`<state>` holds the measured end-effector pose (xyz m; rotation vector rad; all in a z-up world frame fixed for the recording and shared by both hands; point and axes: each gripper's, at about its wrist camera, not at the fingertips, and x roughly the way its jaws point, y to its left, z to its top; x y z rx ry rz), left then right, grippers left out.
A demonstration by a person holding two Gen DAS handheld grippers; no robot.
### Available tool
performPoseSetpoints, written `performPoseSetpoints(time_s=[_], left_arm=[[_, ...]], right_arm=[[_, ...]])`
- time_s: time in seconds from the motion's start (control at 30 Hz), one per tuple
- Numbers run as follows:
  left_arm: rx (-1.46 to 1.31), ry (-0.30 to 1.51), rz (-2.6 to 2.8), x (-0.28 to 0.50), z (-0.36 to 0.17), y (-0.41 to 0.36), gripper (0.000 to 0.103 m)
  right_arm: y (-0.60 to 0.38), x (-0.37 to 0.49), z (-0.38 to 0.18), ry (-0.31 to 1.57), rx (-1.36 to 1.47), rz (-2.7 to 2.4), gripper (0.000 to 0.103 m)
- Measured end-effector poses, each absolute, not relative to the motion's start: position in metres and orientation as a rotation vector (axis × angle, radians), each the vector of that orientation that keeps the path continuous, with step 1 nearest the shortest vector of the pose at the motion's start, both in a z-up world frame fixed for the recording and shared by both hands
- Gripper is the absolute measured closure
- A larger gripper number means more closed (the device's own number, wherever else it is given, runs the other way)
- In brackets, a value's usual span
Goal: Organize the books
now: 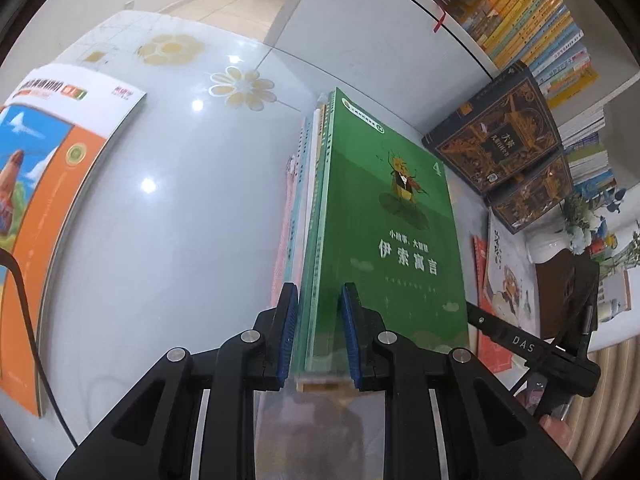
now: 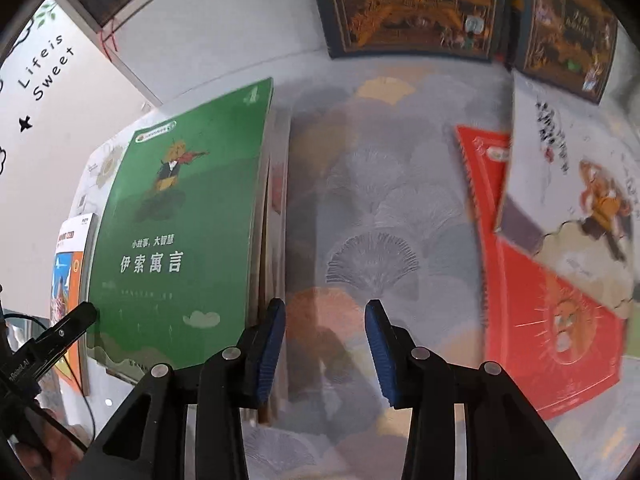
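Observation:
A stack of thin books [image 1: 316, 216] stands on edge on the table, with a green-covered book [image 1: 396, 216] as its right face. My left gripper [image 1: 320, 332] is shut on the near end of this stack, one blue pad on each side. In the right wrist view the same green cover [image 2: 180, 220] fills the left half. My right gripper [image 2: 326, 352] hangs over the fan-patterned cloth [image 2: 380, 208] just right of the stack. It is open with nothing between its pads, and its left finger [image 2: 272, 344] sits close to the stack's edge.
An orange and white book [image 1: 60, 200] lies at the table's left. Two dark ornate books [image 1: 496, 140] lean at the back. A red spiral notebook [image 2: 540, 320] lies under a white picture book [image 2: 580, 184] on the right. Shelves of book spines [image 1: 532, 20] stand behind.

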<state>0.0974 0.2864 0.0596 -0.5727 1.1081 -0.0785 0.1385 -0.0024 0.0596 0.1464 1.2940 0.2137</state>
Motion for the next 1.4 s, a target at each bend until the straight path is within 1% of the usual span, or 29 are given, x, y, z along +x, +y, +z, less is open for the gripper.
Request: performPoseSetpoints(time_s=[0.1, 0.13, 0.17, 0.23, 0.43, 0.6, 0.67, 0.97, 1.13, 1.4], left_arm=[[-0.596, 1.093, -0.087, 0.083, 0.070, 0.287, 0.084], [-0.601, 1.084, -0.094, 0.079, 0.073, 0.285, 0.084], [-0.601, 1.069, -0.103, 0.073, 0.080, 0.282, 0.084], [-0.588, 1.056, -0.118, 0.068, 0.088, 0.272, 0.084], [-0.519, 1.073, -0.197, 0.056, 0.103, 0.217, 0.083], [-0.437, 1.118, -0.259, 0.049, 0.105, 0.147, 0.083], [-0.417, 1.144, -0.279, 0.049, 0.103, 0.119, 0.081], [-0.346, 1.199, -0.403, 0.055, 0.103, -0.021, 0.080], [-0.339, 1.214, -0.400, 0.066, 0.097, -0.060, 0.079], [-0.294, 1.194, -0.320, 0.120, 0.086, -0.080, 0.079]], right_arm=[[-0.021, 0.128, 0.068, 1.290, 0.197, 0.203, 0.059], [-0.029, 0.123, 0.071, 1.287, 0.215, 0.201, 0.056], [-0.036, 0.116, 0.073, 1.281, 0.232, 0.200, 0.051], [-0.050, 0.102, 0.077, 1.278, 0.250, 0.201, 0.048], [-0.093, 0.052, 0.064, 1.326, 0.308, 0.198, 0.047], [-0.152, 0.020, 0.047, 1.373, 0.397, 0.188, 0.047], [-0.177, 0.015, 0.047, 1.378, 0.413, 0.178, 0.047], [-0.306, 0.007, 0.056, 1.346, 0.526, 0.096, 0.046], [-0.358, 0.016, 0.057, 1.336, 0.557, 0.071, 0.046], [-0.374, 0.053, 0.069, 1.306, 0.457, 0.157, 0.046]])
